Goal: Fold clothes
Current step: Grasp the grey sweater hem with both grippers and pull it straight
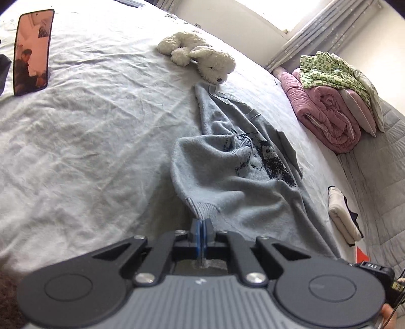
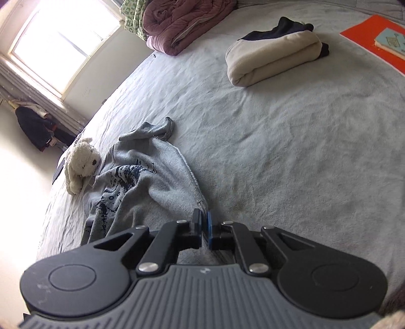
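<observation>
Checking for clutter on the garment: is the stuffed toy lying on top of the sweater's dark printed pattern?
No. The stuffed toy lies at the far end of the grey sweater, beyond its dark pattern.

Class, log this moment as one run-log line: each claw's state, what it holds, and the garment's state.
left claw: shut on sweater hem | right claw: shut on sweater hem | grey sweater: bunched, unfolded, on bed sheet

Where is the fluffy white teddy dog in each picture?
Left wrist view: the toy dog lies near the top, just right of the middle, its nose beside the far end of the grey sweater.
Right wrist view: the toy dog lies at the left, about halfway down, beside the same sweater.
Shared landmark: the rolled pink quilt by the window.
</observation>
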`<state>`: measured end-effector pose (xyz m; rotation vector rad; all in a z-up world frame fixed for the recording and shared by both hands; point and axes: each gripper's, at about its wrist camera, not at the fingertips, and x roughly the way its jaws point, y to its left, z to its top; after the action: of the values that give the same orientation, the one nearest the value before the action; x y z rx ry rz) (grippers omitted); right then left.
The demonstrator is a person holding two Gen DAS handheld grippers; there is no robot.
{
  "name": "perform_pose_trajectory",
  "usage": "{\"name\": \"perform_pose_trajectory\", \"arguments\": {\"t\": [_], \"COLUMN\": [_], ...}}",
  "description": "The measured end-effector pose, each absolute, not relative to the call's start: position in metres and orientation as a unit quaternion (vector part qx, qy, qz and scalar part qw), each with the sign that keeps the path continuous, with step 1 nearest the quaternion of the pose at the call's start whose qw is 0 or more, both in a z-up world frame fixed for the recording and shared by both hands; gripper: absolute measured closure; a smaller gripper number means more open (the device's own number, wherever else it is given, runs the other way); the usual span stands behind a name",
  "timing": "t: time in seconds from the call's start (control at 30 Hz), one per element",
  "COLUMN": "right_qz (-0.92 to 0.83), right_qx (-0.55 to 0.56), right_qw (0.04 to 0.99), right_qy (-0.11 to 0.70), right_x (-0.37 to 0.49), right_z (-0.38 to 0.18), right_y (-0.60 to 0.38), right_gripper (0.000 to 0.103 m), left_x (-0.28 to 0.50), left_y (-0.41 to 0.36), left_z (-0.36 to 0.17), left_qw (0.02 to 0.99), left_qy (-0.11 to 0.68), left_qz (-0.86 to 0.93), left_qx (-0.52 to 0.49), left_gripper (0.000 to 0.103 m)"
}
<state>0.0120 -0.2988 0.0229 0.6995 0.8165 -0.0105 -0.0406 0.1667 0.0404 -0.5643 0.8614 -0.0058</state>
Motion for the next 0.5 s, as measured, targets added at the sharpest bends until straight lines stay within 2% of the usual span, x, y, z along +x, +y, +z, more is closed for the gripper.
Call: {"name": "perform_pose_trajectory", "arguments": {"t": [0.5], "right_qz": [0.036], "right_qx": [0.180], "right_qw": [0.891], "right_qy": [0.415], "right_x": [-0.027], "right_z": [0.055], "right_y": [-0.283], "right_gripper": [0.098], "left_x": [-0.098], "left_y": [0.177], "left_z": [0.062], "left_qw": [0.888], "left_qy": [0.413], "left_qz": [-0.069], "left_qx": [-0.188], "left_gripper": [0.101]}}
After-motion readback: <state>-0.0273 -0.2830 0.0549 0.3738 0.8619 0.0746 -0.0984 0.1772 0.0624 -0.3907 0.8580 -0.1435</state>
